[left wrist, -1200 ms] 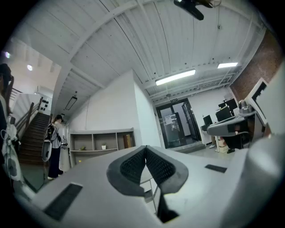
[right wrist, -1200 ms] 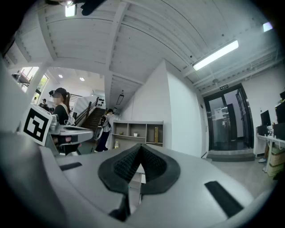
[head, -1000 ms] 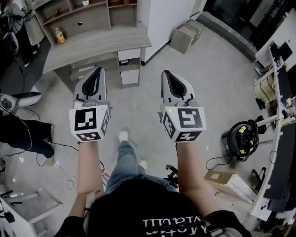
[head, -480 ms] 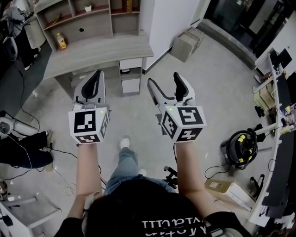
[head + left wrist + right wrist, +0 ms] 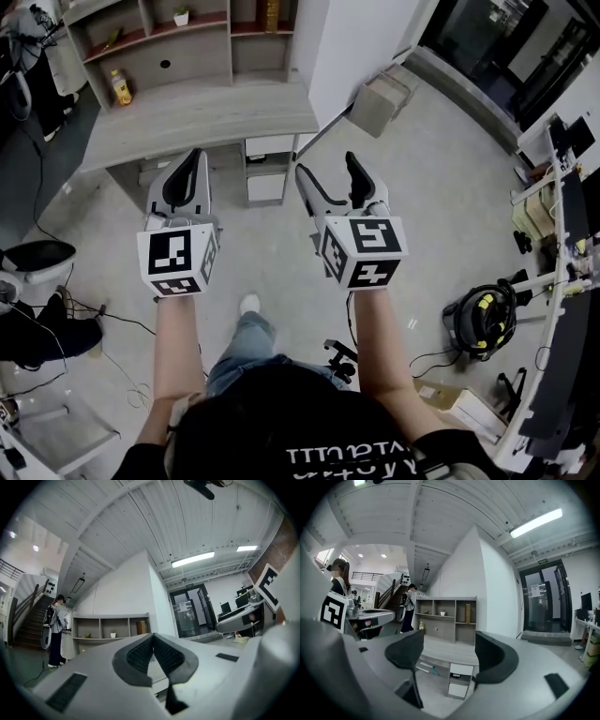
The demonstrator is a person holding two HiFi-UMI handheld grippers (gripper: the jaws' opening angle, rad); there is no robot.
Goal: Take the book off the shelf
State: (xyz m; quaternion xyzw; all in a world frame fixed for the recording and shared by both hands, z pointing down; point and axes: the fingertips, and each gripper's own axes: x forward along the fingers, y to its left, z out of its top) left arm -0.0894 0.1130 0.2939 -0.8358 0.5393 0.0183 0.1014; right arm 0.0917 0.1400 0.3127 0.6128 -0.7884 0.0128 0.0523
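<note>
Head view shows the upright brown book (image 5: 270,14) untouched on the grey wooden shelf (image 5: 229,42); left gripper (image 5: 190,157) fingers closed empty, right gripper (image 5: 326,169) fingers spread wide, empty.

Office surroundings, seen from above and from hand level.
Grey tabletop (image 5: 197,117) with white drawer unit (image 5: 267,173) beneath; cardboard box (image 5: 380,101) on the floor beside the white wall; black-and-yellow machine (image 5: 485,314) with trailing cable; person (image 5: 55,630) standing by a staircase (image 5: 28,620).
</note>
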